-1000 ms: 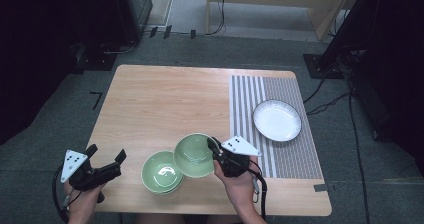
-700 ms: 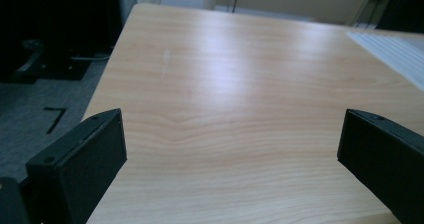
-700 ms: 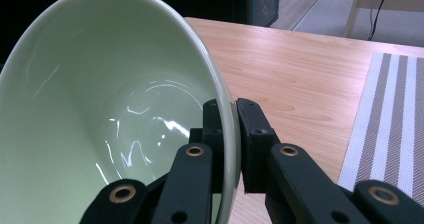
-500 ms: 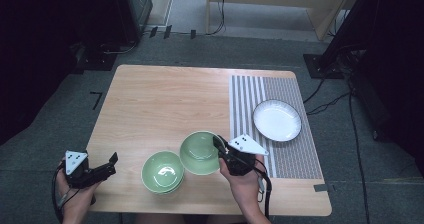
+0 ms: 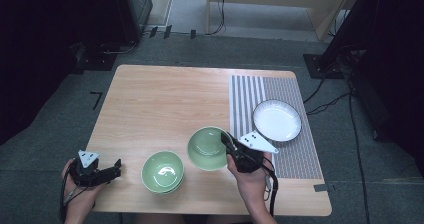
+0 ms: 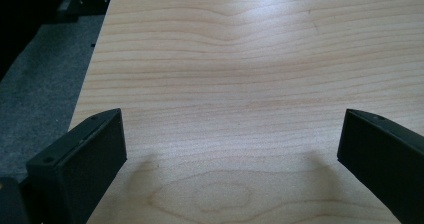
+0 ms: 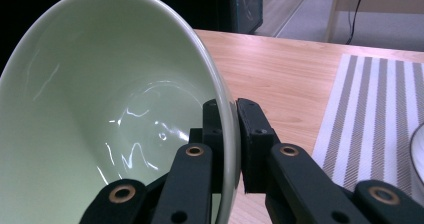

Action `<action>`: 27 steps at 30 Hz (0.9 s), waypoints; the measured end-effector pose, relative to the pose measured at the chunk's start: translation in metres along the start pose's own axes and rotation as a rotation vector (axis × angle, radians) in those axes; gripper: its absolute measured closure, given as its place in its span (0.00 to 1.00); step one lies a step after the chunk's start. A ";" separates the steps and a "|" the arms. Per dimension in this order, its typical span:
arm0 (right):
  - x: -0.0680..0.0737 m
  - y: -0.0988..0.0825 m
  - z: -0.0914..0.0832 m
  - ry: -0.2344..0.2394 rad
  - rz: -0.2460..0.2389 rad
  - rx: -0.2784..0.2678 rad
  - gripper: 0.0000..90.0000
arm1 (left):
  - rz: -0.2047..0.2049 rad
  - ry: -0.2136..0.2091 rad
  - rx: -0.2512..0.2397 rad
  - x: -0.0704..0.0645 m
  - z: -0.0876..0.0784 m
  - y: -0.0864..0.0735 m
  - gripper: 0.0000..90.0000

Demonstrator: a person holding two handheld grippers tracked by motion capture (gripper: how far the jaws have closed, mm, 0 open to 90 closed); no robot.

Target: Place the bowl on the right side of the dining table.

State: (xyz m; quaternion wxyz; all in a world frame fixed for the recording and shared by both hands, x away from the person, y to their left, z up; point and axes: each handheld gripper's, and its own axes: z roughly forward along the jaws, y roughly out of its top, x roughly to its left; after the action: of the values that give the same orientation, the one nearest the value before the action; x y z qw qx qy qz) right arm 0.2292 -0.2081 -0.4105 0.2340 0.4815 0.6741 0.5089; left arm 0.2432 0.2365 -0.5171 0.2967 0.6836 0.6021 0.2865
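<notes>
My right gripper (image 5: pixel 227 140) is shut on the rim of a pale green bowl (image 5: pixel 208 148), one jaw inside and one outside, holding it lifted and tilted over the wooden table (image 5: pixel 165 99). In the right gripper view the green bowl (image 7: pixel 110 114) looms at the left with my right gripper (image 7: pixel 231 129) clamped on its edge. A second green bowl (image 5: pixel 162 171), stacked on another, rests near the front edge. My left gripper (image 5: pixel 116 165) hangs open at the table's front left corner. My left gripper (image 6: pixel 232 144) has bare wood between its jaws.
A grey-and-white striped mat (image 5: pixel 272 124) covers the table's right side, with a white plate (image 5: pixel 277 120) on it. The mat (image 7: pixel 380 114) runs along the right in the right gripper view. Dark floor with cables surrounds the table.
The left hand has dropped lower and drawn toward the front left corner. The right gripper has carried the held bowl a little to the right, away from the stacked bowls.
</notes>
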 end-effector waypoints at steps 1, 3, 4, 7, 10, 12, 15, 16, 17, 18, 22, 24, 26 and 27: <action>-0.001 0.000 0.000 -0.002 0.002 -0.002 0.94 | 0.001 -0.002 0.013 0.000 0.001 0.000 0.00; -0.004 0.001 -0.002 -0.010 0.010 -0.005 0.94 | -0.002 -0.005 0.053 0.001 0.003 0.001 0.00; -0.005 0.002 -0.002 -0.013 0.010 -0.008 0.94 | -0.005 -0.010 0.056 0.001 0.003 0.001 0.00; -0.010 0.004 -0.005 -0.023 0.016 -0.016 0.94 | -0.005 -0.019 0.059 0.002 0.004 0.001 0.00; -0.014 0.005 -0.007 -0.032 0.025 -0.021 0.94 | -0.017 -0.029 0.061 0.003 0.004 0.001 0.00; -0.017 0.006 -0.007 -0.041 0.026 -0.024 0.94 | -0.016 -0.028 0.062 0.003 0.004 0.001 0.00; -0.021 0.006 -0.009 -0.051 0.030 -0.025 0.94 | -0.017 -0.027 0.063 0.002 0.004 0.001 0.00; -0.023 0.007 -0.009 -0.054 0.034 -0.026 0.94 | -0.018 -0.027 0.063 0.002 0.004 0.001 0.00; -0.025 0.007 -0.009 -0.062 0.035 -0.028 0.94 | -0.019 -0.026 0.062 0.002 0.005 0.001 0.00; -0.027 0.007 -0.010 -0.066 0.040 -0.028 0.94 | -0.019 -0.026 0.062 0.002 0.005 0.001 0.00; -0.035 0.008 -0.011 -0.085 0.048 -0.035 0.94 | -0.019 -0.026 0.062 0.002 0.005 0.001 0.00; -0.040 0.008 -0.012 -0.096 0.055 -0.038 0.94 | -0.019 -0.026 0.062 0.002 0.005 0.001 0.00; -0.044 0.009 -0.013 -0.105 0.061 -0.042 0.94 | -0.020 -0.026 0.062 0.002 0.005 0.001 0.00; -0.046 0.009 -0.014 -0.110 0.065 -0.041 0.94 | -0.020 -0.026 0.063 0.002 0.005 0.001 0.00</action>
State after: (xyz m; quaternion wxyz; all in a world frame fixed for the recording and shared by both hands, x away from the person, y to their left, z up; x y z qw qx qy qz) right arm 0.2411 -0.2553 -0.4052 0.2639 0.5254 0.6336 0.5028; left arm 0.2477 0.2378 -0.5192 0.2857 0.6902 0.6137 0.2557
